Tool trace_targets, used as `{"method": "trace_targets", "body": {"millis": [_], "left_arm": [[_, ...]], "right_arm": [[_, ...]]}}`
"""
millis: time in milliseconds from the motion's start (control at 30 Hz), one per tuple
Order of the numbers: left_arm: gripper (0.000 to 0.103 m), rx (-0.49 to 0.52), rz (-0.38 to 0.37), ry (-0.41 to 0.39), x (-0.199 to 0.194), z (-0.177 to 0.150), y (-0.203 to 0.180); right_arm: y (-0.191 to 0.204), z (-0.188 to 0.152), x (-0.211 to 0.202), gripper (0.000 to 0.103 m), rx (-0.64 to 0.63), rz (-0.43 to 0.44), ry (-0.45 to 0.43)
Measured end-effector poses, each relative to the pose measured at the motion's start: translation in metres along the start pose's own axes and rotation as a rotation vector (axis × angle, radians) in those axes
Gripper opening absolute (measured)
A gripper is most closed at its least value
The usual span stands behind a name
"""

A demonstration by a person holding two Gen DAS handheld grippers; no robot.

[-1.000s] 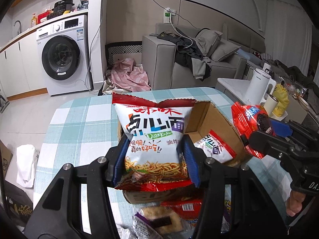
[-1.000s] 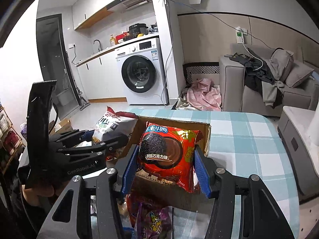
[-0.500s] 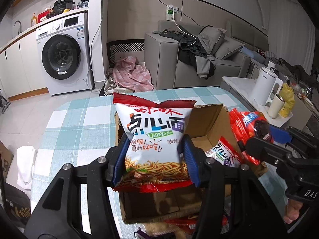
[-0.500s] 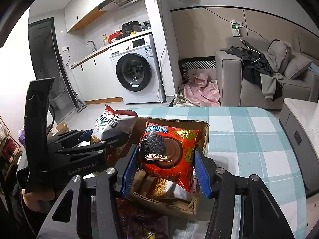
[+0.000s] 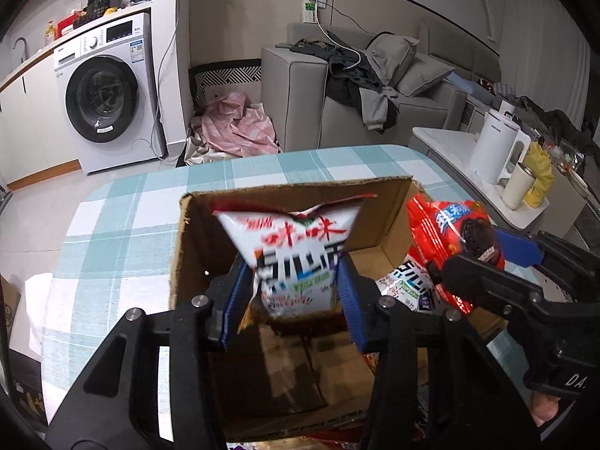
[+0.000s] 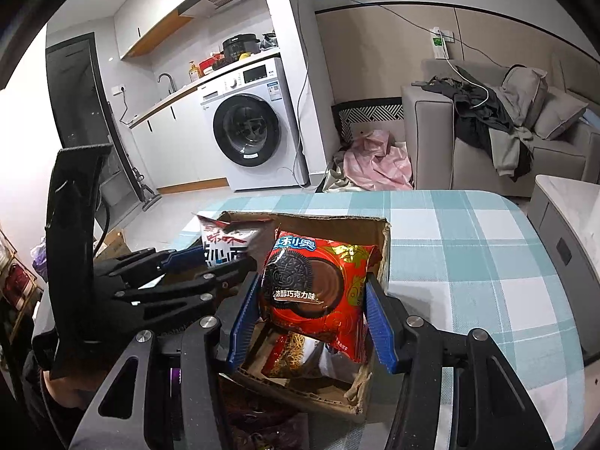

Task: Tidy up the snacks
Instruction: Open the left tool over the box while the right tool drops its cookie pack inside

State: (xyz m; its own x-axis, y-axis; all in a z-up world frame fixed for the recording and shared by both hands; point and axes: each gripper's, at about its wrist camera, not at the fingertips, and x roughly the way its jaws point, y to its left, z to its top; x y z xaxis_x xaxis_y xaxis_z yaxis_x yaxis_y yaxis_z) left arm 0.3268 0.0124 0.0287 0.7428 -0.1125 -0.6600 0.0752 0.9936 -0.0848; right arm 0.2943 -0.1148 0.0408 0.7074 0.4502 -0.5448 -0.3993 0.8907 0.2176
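Note:
An open cardboard box (image 5: 300, 187) stands on the checked table. My left gripper (image 5: 294, 300) hangs over the box's left half. Its jaws are closing on a white and red noodle snack bag (image 5: 296, 247), and the blue pads press its sides. The bag tilts forward into the box and looks blurred. My right gripper (image 6: 311, 322) is shut on a red chocolate biscuit bag (image 6: 315, 285) above the box's right half (image 6: 337, 221). Another noodle bag (image 5: 405, 285) lies inside the box. In the left wrist view the biscuit bag (image 5: 450, 232) shows at the right.
The table's teal checked cloth (image 5: 112, 225) reaches left of and beyond the box. Loose snack packs (image 6: 262, 423) lie in front of the box, near me. A white kettle (image 5: 495, 146) and a mug (image 5: 519, 185) stand on a side counter at the right.
Both grippers have moved forward and down over the box. The noodle bag has tipped into the box and is squeezed narrower between the left pads. The biscuit bag is still held.

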Motion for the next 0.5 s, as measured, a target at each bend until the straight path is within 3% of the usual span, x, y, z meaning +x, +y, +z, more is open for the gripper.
{"method": "trace_targets", "body": {"millis": [400,500], "left_arm": [[0.041,0.005,-0.004,0.006,0.001,-0.007,-0.001],[0.041,0.004,-0.009,-0.006,-0.005,-0.008,-0.001]], "right_arm": [[-0.004,-0.002,0.011,0.055,-0.007,-0.001,0.020],[-0.001,-0.003,0.007,0.059,-0.022,-0.014,0.003]]}}
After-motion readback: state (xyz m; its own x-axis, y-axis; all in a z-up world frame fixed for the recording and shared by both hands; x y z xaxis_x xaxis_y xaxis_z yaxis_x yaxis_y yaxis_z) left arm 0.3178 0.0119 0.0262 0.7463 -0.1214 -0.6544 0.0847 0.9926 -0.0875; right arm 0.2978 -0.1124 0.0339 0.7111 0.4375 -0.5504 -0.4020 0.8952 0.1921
